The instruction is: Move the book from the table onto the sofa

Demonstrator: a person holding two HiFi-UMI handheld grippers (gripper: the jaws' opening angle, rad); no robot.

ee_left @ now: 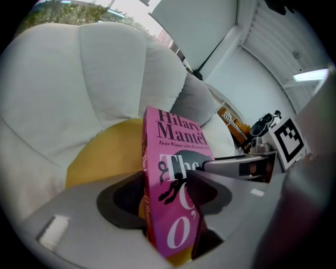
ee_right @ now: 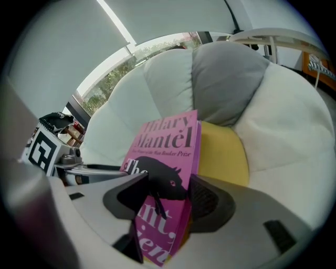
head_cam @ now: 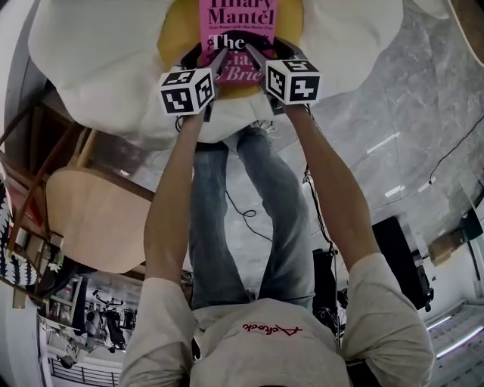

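White sofa (head_cam: 83, 53), yellow cushion (head_cam: 172, 38): pink book (head_cam: 238, 17) over the cushion, left hand-held gripper (ee_left: 168, 194) and right hand-held gripper (ee_right: 163, 197) both clamped on its lower edge. Risk: uneven release could tip it floorward.

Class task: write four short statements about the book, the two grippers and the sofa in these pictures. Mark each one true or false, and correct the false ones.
1. The left gripper and the right gripper are both shut on the book. True.
2. The book's cover is blue. False: it is pink, with black and white lettering.
3. A yellow cushion lies on the white sofa, behind the book. True.
4. The book lies flat on a table, untouched. False: both grippers hold it at the sofa, over the yellow cushion.
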